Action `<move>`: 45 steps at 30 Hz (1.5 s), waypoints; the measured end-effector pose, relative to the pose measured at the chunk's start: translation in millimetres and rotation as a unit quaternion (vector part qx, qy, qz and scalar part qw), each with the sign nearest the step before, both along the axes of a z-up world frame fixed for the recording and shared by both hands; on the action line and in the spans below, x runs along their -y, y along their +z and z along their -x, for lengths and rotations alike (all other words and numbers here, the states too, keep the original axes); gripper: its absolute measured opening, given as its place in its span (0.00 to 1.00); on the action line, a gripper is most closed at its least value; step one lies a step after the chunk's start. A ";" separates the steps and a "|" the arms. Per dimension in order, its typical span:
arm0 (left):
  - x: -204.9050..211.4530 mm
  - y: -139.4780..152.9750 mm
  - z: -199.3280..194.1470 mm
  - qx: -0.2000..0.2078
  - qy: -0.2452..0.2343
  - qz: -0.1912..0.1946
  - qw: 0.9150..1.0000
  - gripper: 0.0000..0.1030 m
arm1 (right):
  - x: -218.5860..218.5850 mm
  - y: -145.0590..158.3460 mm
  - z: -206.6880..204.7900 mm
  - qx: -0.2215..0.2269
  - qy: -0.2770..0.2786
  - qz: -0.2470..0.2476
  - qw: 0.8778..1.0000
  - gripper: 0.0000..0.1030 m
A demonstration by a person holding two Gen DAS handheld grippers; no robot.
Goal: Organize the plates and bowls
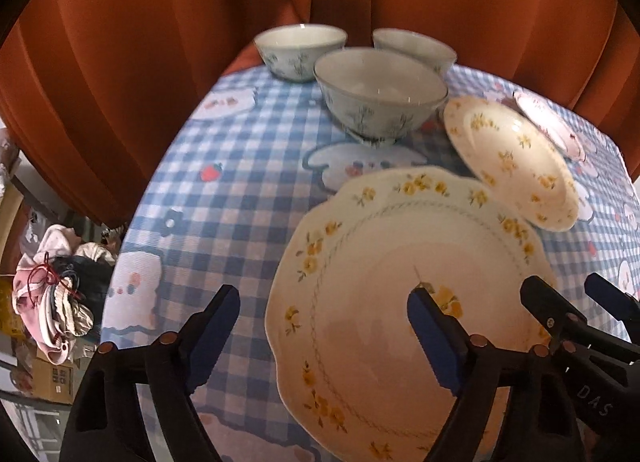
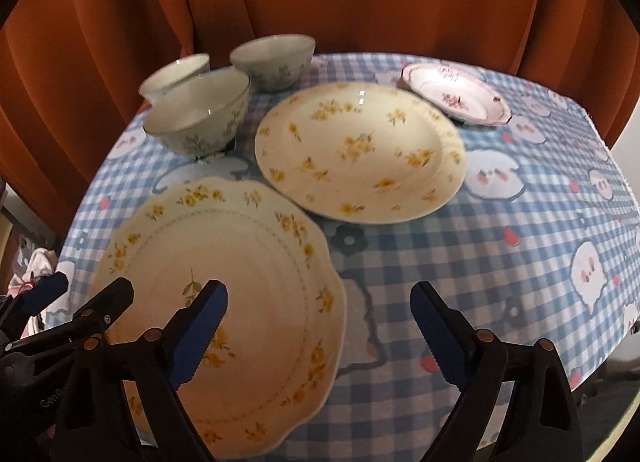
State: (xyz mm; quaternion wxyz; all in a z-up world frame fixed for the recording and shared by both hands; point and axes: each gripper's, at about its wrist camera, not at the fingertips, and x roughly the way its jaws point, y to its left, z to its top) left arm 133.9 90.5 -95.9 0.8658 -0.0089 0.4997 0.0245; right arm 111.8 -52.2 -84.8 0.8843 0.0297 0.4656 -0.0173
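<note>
A big scalloped plate (image 1: 400, 262) (image 2: 224, 262) with yellow flowers lies nearest on the checked tablecloth (image 2: 480, 262). My left gripper (image 1: 324, 338) (image 2: 90, 288) hangs open astride its left rim, one finger over the cloth and one above the plate's middle. My right gripper (image 2: 320, 330) (image 1: 564, 286) is open astride the right rim. Neither pad touches the plate. Behind it lie a round yellow-flowered plate (image 2: 360, 153) (image 1: 512, 161) and a small pink-flowered plate (image 2: 456, 93) (image 1: 548, 121). Three pale bowls (image 1: 380, 93) (image 2: 200, 117) stand upright and apart at the back.
An orange curtain (image 1: 160, 41) hangs close behind the table. The tablecloth drops off at the left edge (image 1: 132, 262) and at the right edge (image 2: 616, 189). A heap of clothes (image 1: 56, 294) and a cardboard box (image 1: 52, 378) lie on the floor to the left.
</note>
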 end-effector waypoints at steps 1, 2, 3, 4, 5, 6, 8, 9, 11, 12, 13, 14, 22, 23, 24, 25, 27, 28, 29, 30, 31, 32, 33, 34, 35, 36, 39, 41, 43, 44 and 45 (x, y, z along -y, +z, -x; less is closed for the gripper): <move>-0.1 -3.7 -1.8 -0.006 -0.004 0.000 1.000 0.82 | -1.6 -4.0 -2.5 -0.007 -0.001 0.000 1.000 0.88; 0.1 -7.3 -4.4 -0.011 -0.007 0.001 1.000 0.81 | -2.4 -7.0 -4.0 -0.012 0.000 0.000 1.000 0.85; 0.1 -10.4 -7.4 -0.016 -0.011 0.001 1.000 0.80 | -4.7 -11.0 -6.7 -0.021 0.000 -0.001 1.000 0.82; 0.2 -13.5 -9.3 -0.020 -0.014 0.002 1.000 0.80 | -4.9 -14.2 -7.7 -0.026 0.001 -0.002 1.000 0.81; 0.1 -16.5 -11.5 -0.022 -0.016 0.005 1.000 0.79 | -6.8 -17.7 -10.1 -0.033 0.001 -0.003 0.999 0.78; 0.2 -19.4 -13.6 -0.022 -0.018 0.007 1.000 0.78 | -8.0 -20.2 -11.7 -0.038 0.001 -0.003 0.999 0.76; 0.4 -23.7 -16.3 -0.027 -0.026 0.011 0.999 0.78 | -10.5 -25.8 -15.8 -0.048 -0.001 -0.005 0.999 0.73; 0.6 -25.4 -18.2 -0.029 -0.031 0.014 0.999 0.77 | -10.9 -28.2 -17.2 -0.052 -0.001 -0.006 0.999 0.70; 2.6 -28.4 -19.5 -0.034 -0.043 0.022 0.998 0.76 | -12.1 -34.9 -20.9 -0.066 -0.004 -0.008 0.998 0.65; 2.9 -29.5 -20.7 -0.035 -0.048 0.023 0.998 0.75 | -11.8 -37.8 -22.3 -0.072 -0.006 -0.010 0.997 0.63; 3.0 -30.9 -21.8 -0.035 -0.050 0.024 0.998 0.75 | -11.6 -39.8 -23.4 -0.076 -0.009 -0.011 0.997 0.63; 3.0 -32.3 -22.9 -0.038 -0.052 0.025 0.998 0.75 | -11.1 -39.7 -23.9 -0.075 -0.012 -0.013 0.997 0.63; 0.2 -35.2 -29.9 -0.048 -0.062 0.032 0.996 0.75 | -10.5 -40.6 -30.6 -0.079 -0.024 -0.017 0.996 0.63; 0.0 -35.4 -29.8 -0.049 -0.065 0.034 0.996 0.74 | -10.8 -40.6 -30.7 -0.082 -0.024 -0.016 0.996 0.62; -0.6 -35.7 -30.3 -0.051 -0.068 0.034 0.996 0.75 | -11.5 -40.4 -31.7 -0.085 -0.025 -0.015 0.996 0.63; -2.5 -36.1 -33.0 -0.056 -0.072 0.031 0.995 0.74 | -10.4 -40.0 -32.1 -0.088 -0.025 -0.015 0.996 0.63; -3.5 -36.8 -32.8 -0.061 -0.074 0.033 0.995 0.75 | -10.5 -39.8 -32.7 -0.094 -0.028 -0.015 0.995 0.63; -3.4 -37.0 -31.6 -0.065 -0.075 0.035 0.994 0.75 | -10.8 -39.5 -32.4 -0.098 -0.029 -0.015 0.995 0.63; -3.9 -36.7 -30.9 -0.068 -0.077 0.037 0.994 0.75 | -11.0 -39.3 -31.0 -0.100 -0.029 -0.014 0.994 0.63; -3.8 -36.1 -29.8 -0.069 -0.077 0.037 0.994 0.75 | -11.5 -38.6 -30.2 -0.103 -0.028 -0.012 0.994 0.63; -3.2 -34.1 -28.1 -0.069 -0.078 0.039 0.994 0.74 | -12.3 -37.8 -28.9 -0.105 -0.027 -0.011 0.994 0.63; -2.7 -31.9 -27.2 -0.067 -0.079 0.039 0.994 0.74 | -12.8 -36.7 -28.0 -0.106 -0.026 -0.009 0.994 0.63; -2.3 -28.9 -25.7 -0.064 -0.080 0.041 0.994 0.74 | -13.1 -34.8 -27.1 -0.106 -0.026 -0.008 0.994 0.63; -2.1 -25.2 -24.8 -0.062 -0.080 0.041 0.994 0.74 | -13.2 -32.6 -25.6 -0.105 -0.027 -0.007 0.994 0.63; -2.0 -22.3 -24.0 -0.060 -0.080 0.042 0.994 0.75 | -13.0 -28.7 -25.2 -0.104 -0.027 -0.007 0.994 0.63; -2.0 -19.3 -23.2 -0.058 -0.081 0.043 0.994 0.75 | -12.6 -25.8 -24.1 -0.103 -0.028 -0.006 0.994 0.63; -0.4 -9.9 -21.3 -0.050 -0.082 0.047 0.994 0.74 | -11.6 -14.4 -21.4 -0.096 -0.027 -0.001 0.995 0.63; 1.1 -4.3 -20.5 -0.040 -0.086 0.048 0.994 0.75 | -10.0 -7.5 -19.9 -0.091 -0.028 0.003 0.995 0.63; 6.0 1.0 -19.3 -0.032 -0.090 0.049 0.994 0.75 | -7.2 -1.4 -18.1 -0.084 -0.031 0.005 0.996 0.63; 9.4 3.4 -18.2 -0.027 -0.092 0.049 0.994 0.75 | -5.3 1.2 -16.5 -0.080 -0.032 0.006 0.996 0.63; 12.0 5.3 -17.5 -0.024 -0.094 0.048 0.994 0.75 | -2.7 4.0 -15.2 -0.076 -0.035 0.007 0.997 0.63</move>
